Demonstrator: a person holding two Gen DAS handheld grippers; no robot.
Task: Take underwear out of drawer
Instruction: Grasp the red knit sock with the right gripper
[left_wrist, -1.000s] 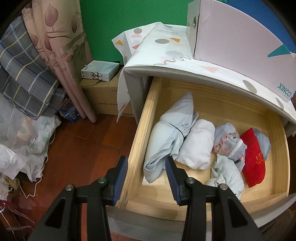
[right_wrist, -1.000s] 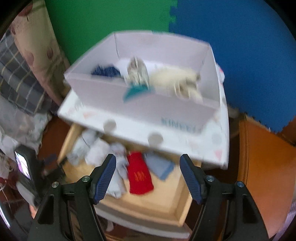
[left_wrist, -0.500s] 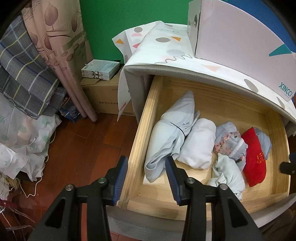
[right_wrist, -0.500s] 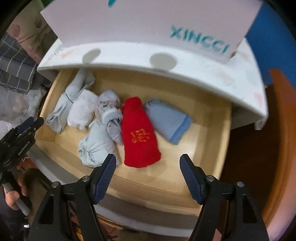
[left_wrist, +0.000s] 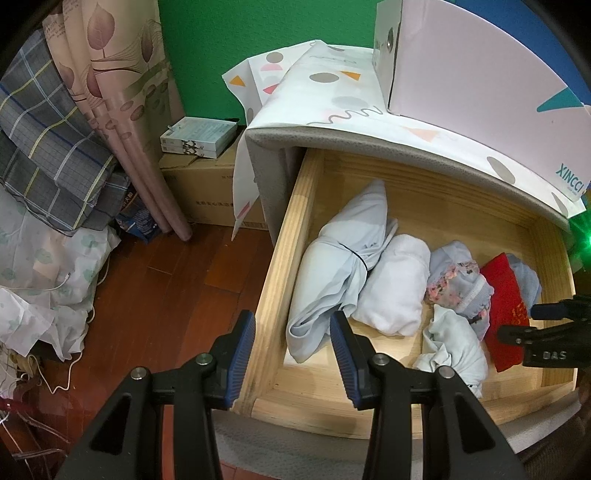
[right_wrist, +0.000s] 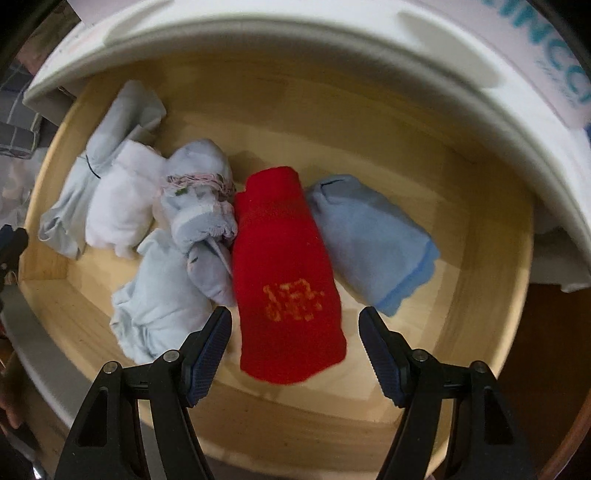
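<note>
Underwear, red roll (right_wrist: 288, 273): lies in the open wooden drawer (right_wrist: 491, 295), nearest the front wall, gold print on top, touching a floral bundle (right_wrist: 199, 199) on its left and a blue folded piece (right_wrist: 369, 240) on its right.
Right gripper (right_wrist: 295, 347): above the red roll's near end, jaws spread wider than the roll, pads clear of the cloth, nothing held.
Left gripper (left_wrist: 291, 354): jaws part open astride the drawer's front left corner, gripping nothing.
Other bundles: pale blue crumpled piece (left_wrist: 454, 343) at the front, white roll (left_wrist: 395, 288) and long pale blue tied roll (left_wrist: 340, 269) toward the left side.
Farther back: white box (left_wrist: 480, 74) on the patterned cabinet top (left_wrist: 325, 96).
</note>
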